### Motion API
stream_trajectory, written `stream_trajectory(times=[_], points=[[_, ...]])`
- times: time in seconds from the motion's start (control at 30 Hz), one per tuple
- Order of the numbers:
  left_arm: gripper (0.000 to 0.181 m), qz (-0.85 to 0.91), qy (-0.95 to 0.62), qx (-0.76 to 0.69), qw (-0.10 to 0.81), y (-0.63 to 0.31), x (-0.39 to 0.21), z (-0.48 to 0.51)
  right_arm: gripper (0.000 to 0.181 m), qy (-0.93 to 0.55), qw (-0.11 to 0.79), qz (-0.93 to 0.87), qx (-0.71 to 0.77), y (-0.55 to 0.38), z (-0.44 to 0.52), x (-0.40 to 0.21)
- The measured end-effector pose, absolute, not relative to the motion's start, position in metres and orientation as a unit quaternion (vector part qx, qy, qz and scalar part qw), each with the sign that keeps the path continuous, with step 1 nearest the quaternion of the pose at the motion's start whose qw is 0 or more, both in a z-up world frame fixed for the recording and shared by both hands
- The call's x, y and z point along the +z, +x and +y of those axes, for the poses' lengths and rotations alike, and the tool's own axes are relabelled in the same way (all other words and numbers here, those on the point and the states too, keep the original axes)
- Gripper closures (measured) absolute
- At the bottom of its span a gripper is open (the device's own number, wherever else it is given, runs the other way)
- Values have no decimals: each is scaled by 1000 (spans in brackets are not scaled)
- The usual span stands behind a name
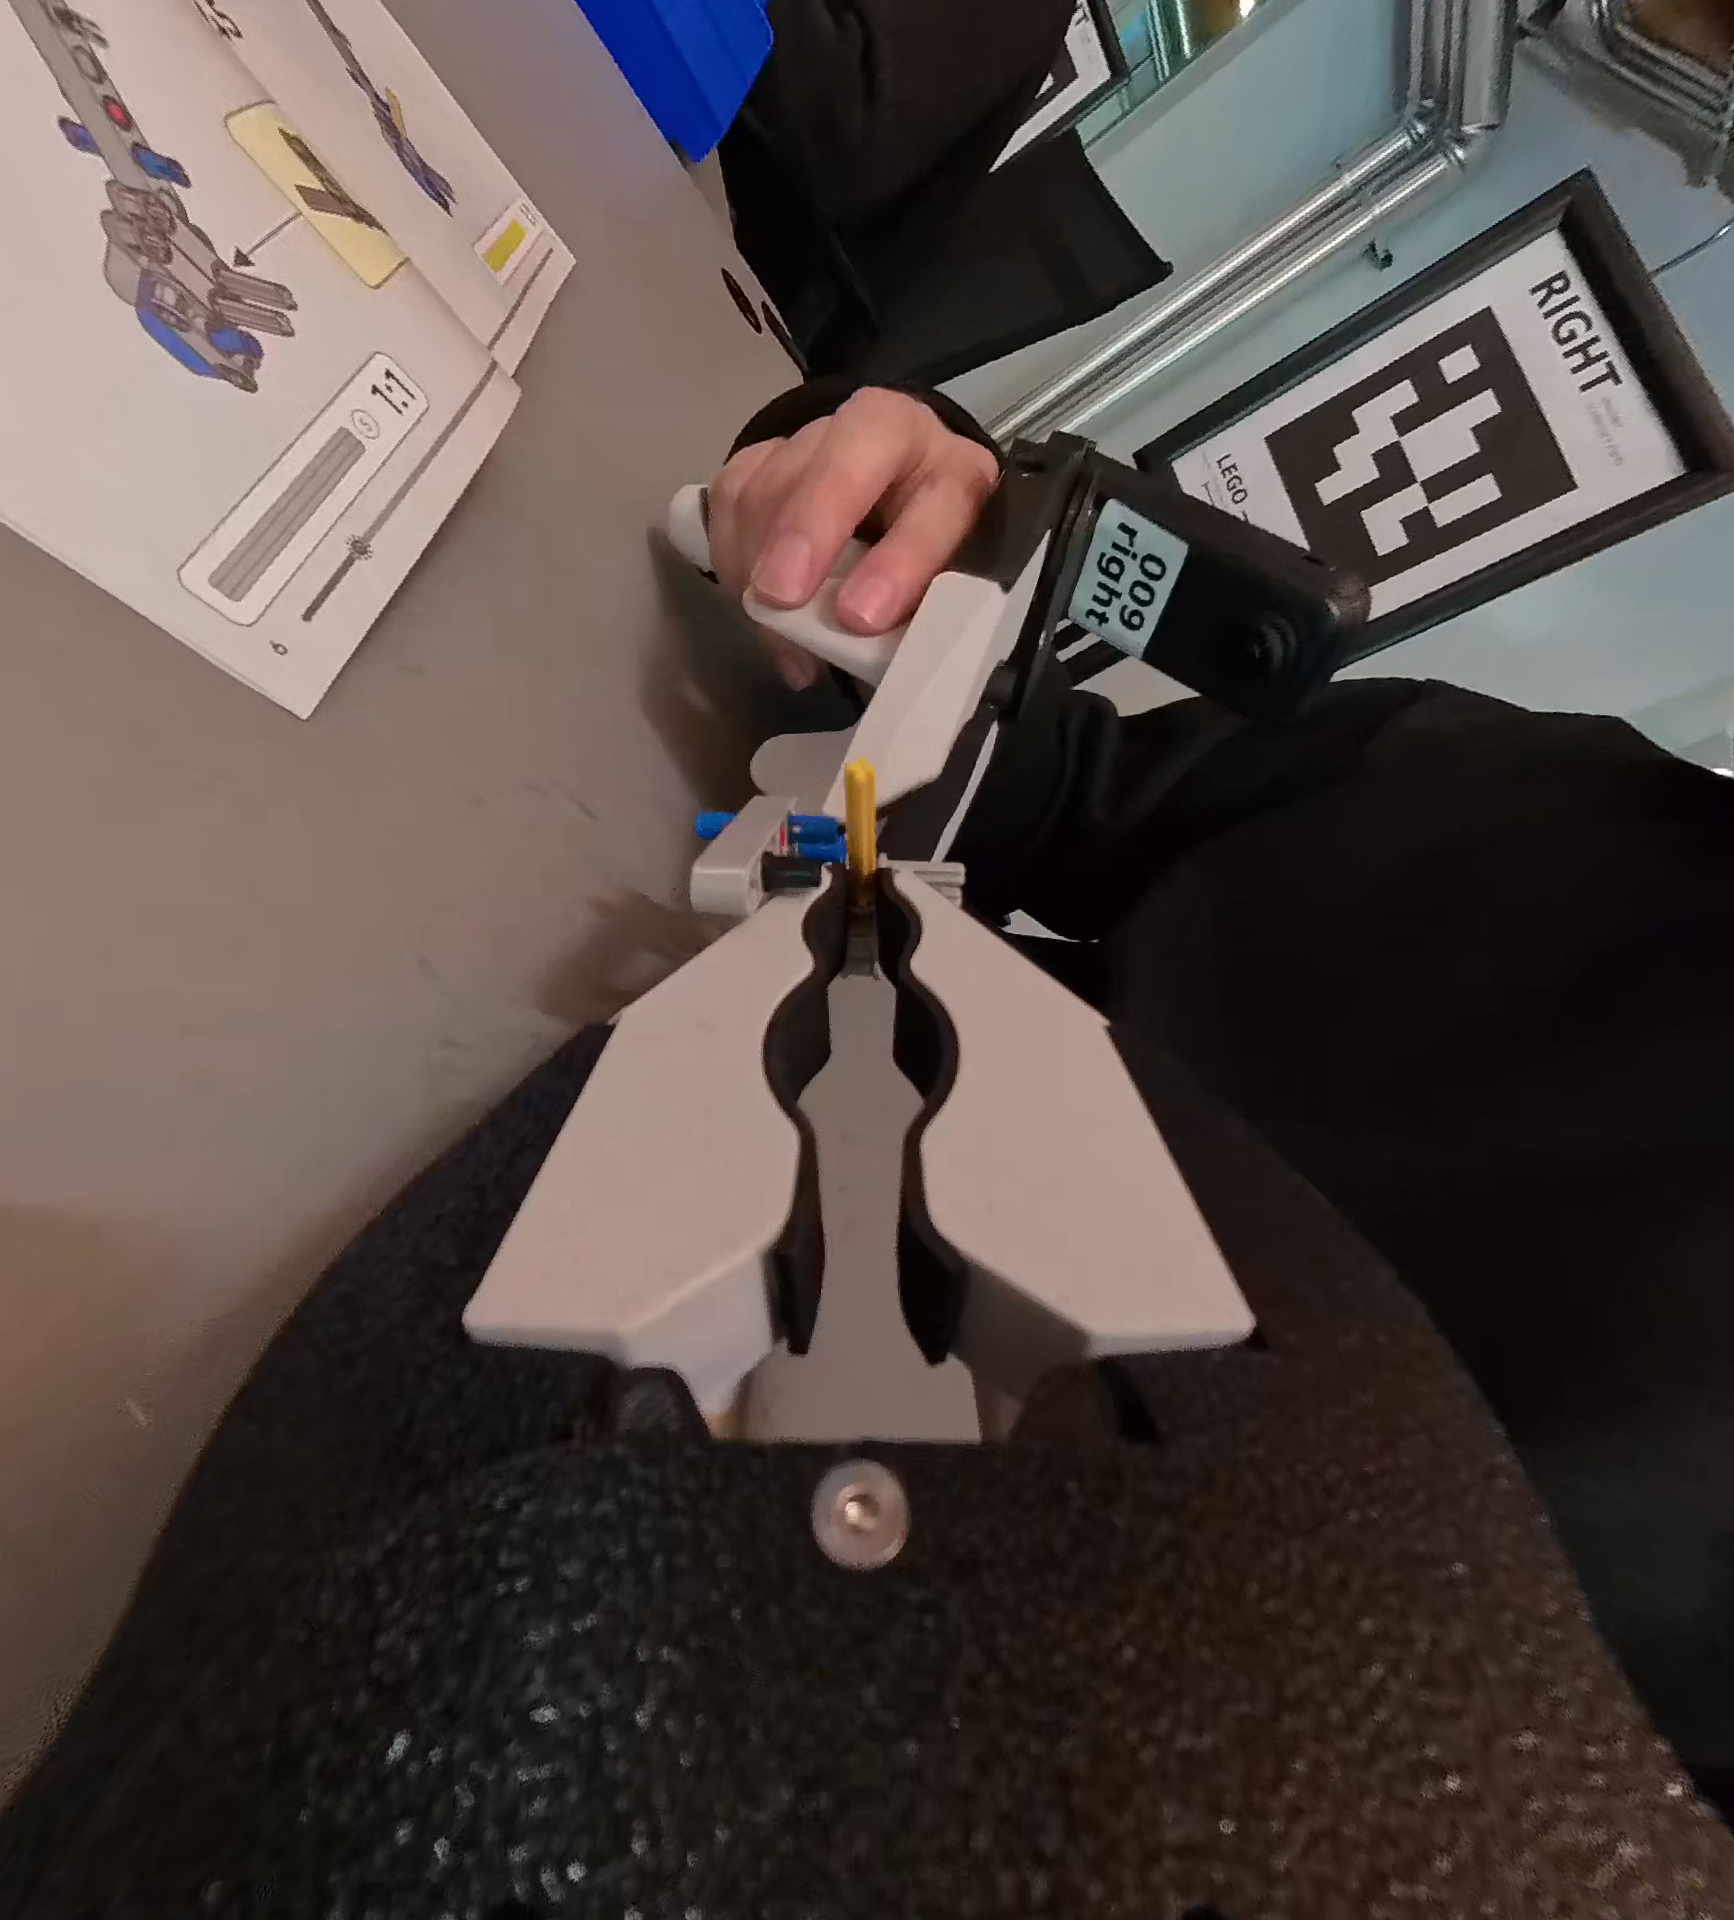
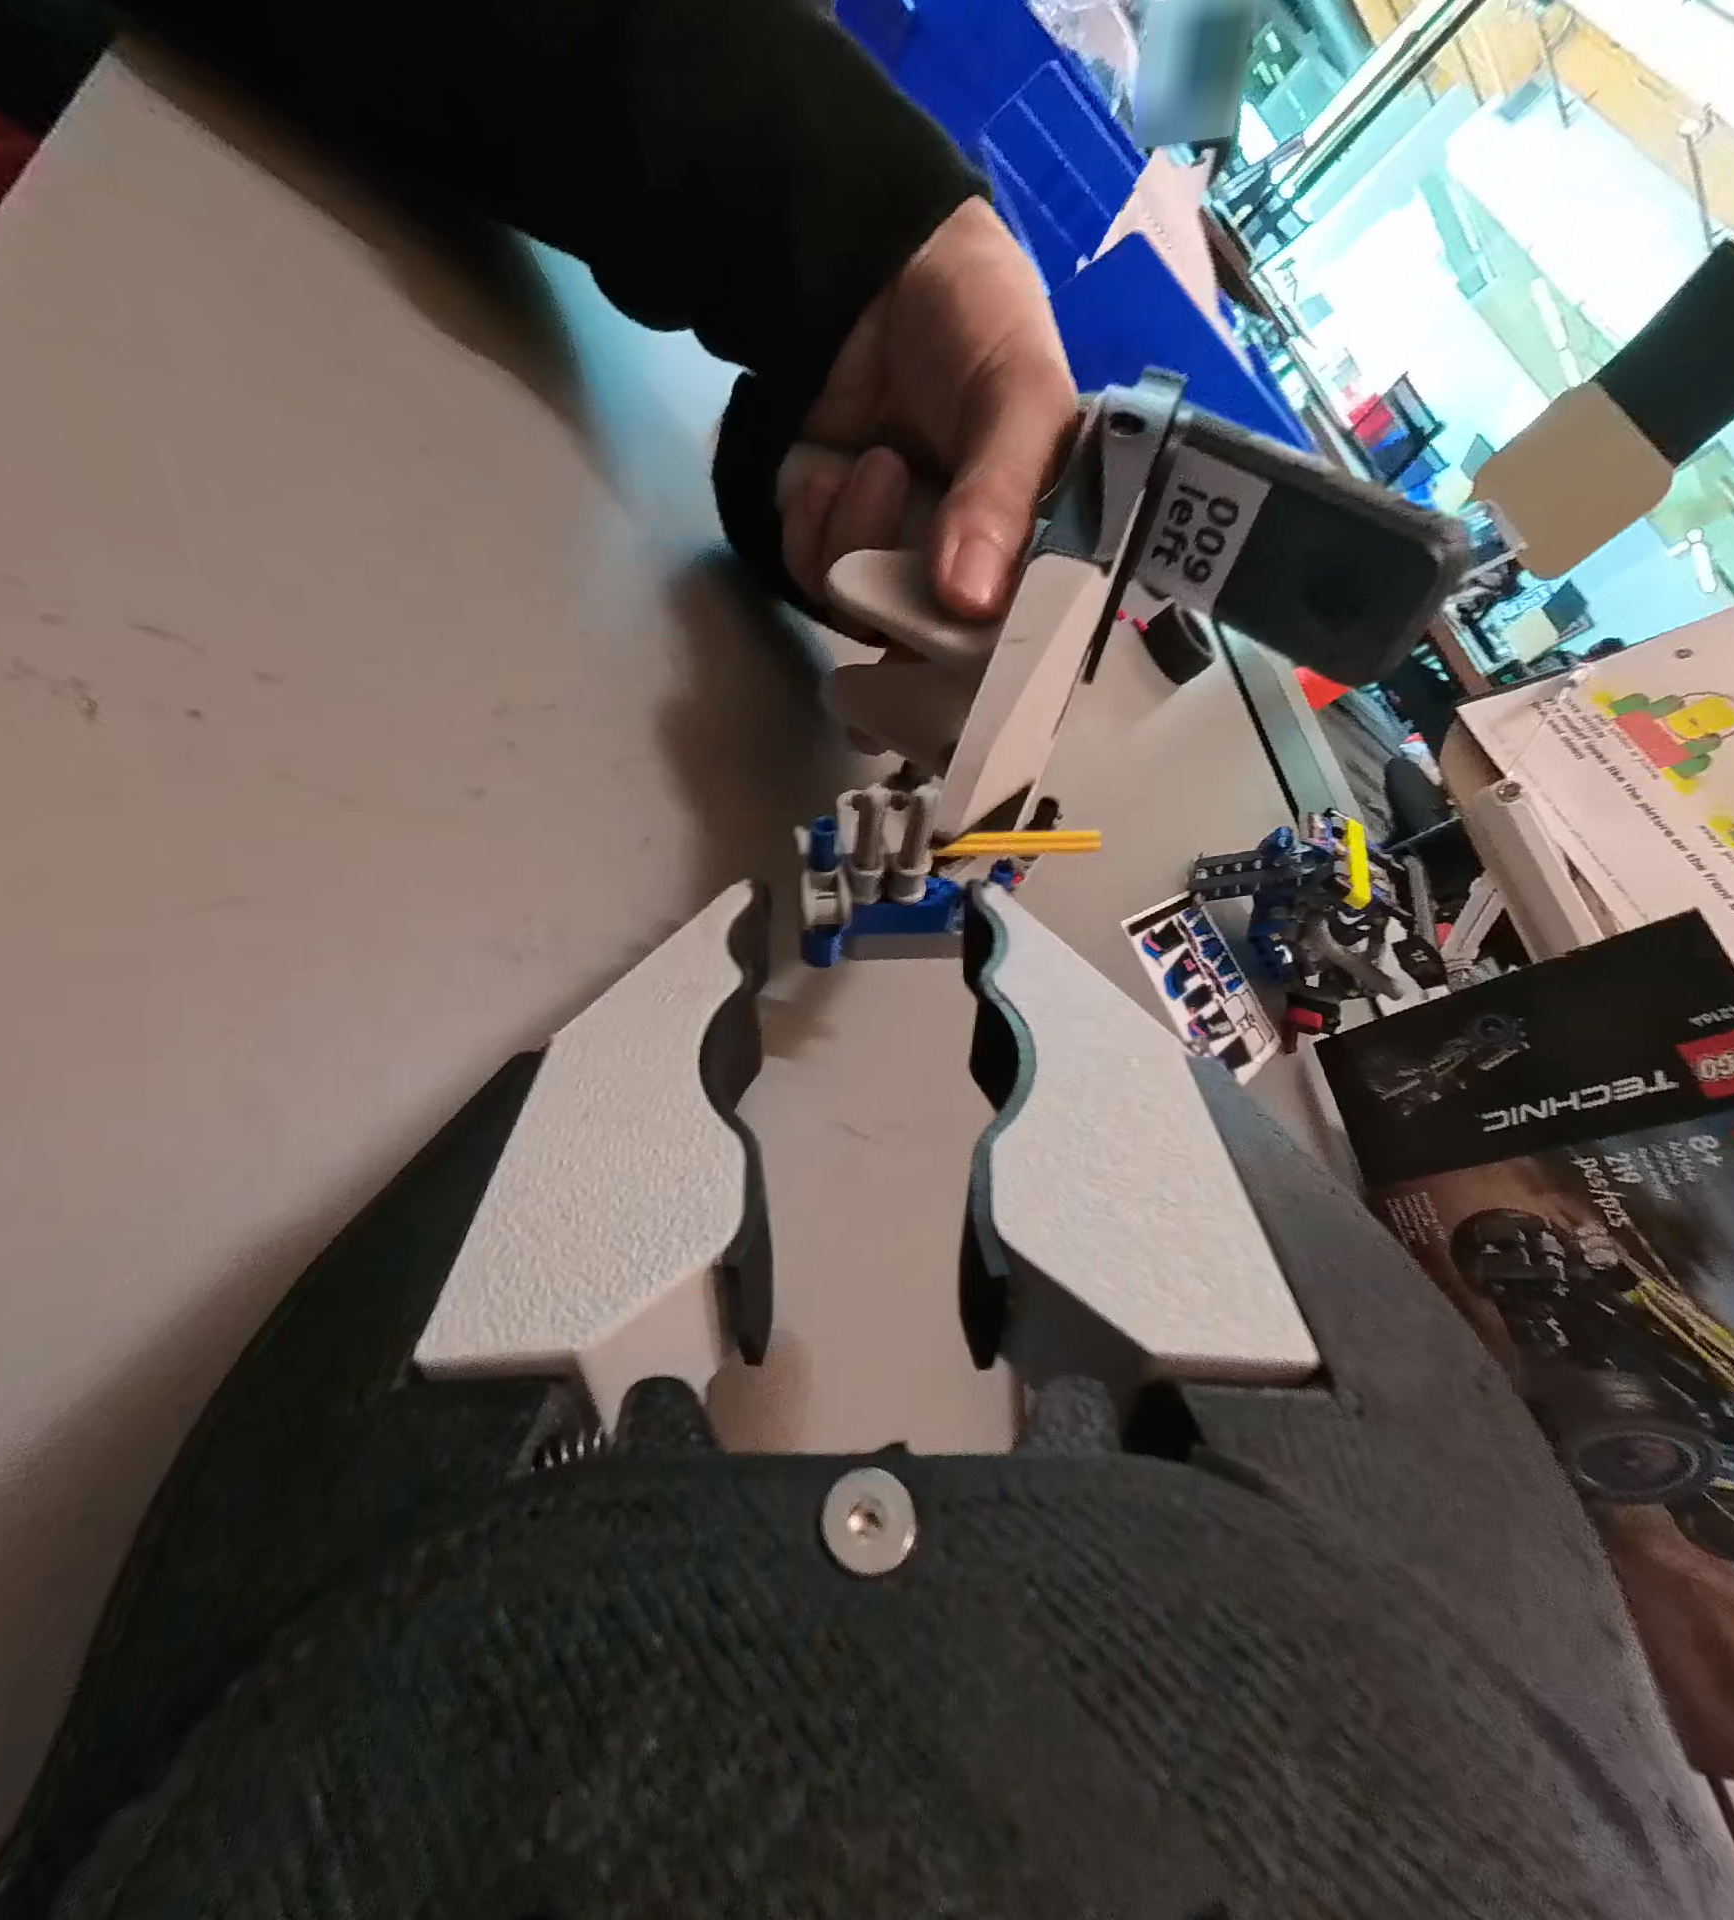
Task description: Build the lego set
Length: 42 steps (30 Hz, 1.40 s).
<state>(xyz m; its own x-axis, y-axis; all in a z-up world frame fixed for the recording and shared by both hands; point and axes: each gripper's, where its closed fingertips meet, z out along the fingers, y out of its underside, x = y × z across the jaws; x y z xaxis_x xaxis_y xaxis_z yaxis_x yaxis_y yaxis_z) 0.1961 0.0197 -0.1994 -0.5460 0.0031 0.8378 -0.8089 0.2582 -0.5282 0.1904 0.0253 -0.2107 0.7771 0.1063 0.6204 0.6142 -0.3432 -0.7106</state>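
My left gripper (image 1: pixel 863 883) is shut on a thin yellow axle (image 1: pixel 860 821), which sticks out past its fingertips. In the right wrist view the left gripper (image 2: pixel 956 821) holds the axle (image 2: pixel 1024 842) level, one end against a small blue and grey assembly (image 2: pixel 878 904). My right gripper (image 2: pixel 868 914) holds that assembly between its fingertips, above the table. The jaws stand a brick's width apart. In the left wrist view the right gripper (image 1: pixel 821 810) comes in from above with the assembly (image 1: pixel 754 862) at its tip.
An open instruction booklet (image 1: pixel 219 312) lies on the grey table (image 1: pixel 167 935). A partly built blue and black model (image 2: pixel 1299 914), a sticker sheet (image 2: pixel 1195 987) and the set's box (image 2: pixel 1621 1247) lie to the right. Blue bins (image 2: pixel 1050 156) stand behind. The grippers are tip to tip, or close to it.
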Motion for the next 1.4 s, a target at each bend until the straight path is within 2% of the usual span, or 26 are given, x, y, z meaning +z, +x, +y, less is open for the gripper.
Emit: stream_trajectory(times=[0.03, 0.23, 0.43, 0.5, 0.67, 0.8, 0.97, 1.07, 1.4], points=[[180, -697, 289, 534, 381, 195, -201, 19, 151, -780, 530, -228, -244, 190, 26, -209], [178, -697, 298, 539, 367, 199, -200, 18, 151, -798, 543, -176, -191, 192, 26, -208], [171, -729, 277, 557, 285, 205, -191, 26, 151, -817, 568, -55, -81, 202, 22, -198], [163, -741, 244, 588, 213, 211, -177, 30, 151, -801, 595, -27, -59, 205, 20, -188], [149, -797, 80, 596, -61, 206, -158, 29, 152, -781, 616, -33, -99, 210, 15, -179], [143, -829, 34, 540, -144, 202, -170, 23, 152, -770, 619, -68, -143, 205, 16, -174], [139, -839, 27, 524, -142, 199, -177, 17, 152, -763, 622, -75, -159, 203, 17, -169], [151, -832, 13, 534, -153, 197, -173, 14, 152, -766, 616, -85, -161, 200, 19, -170], [160, -837, 15, 525, -156, 195, -177, 15, 151, -774, 601, -105, -168, 196, 20, -174]])
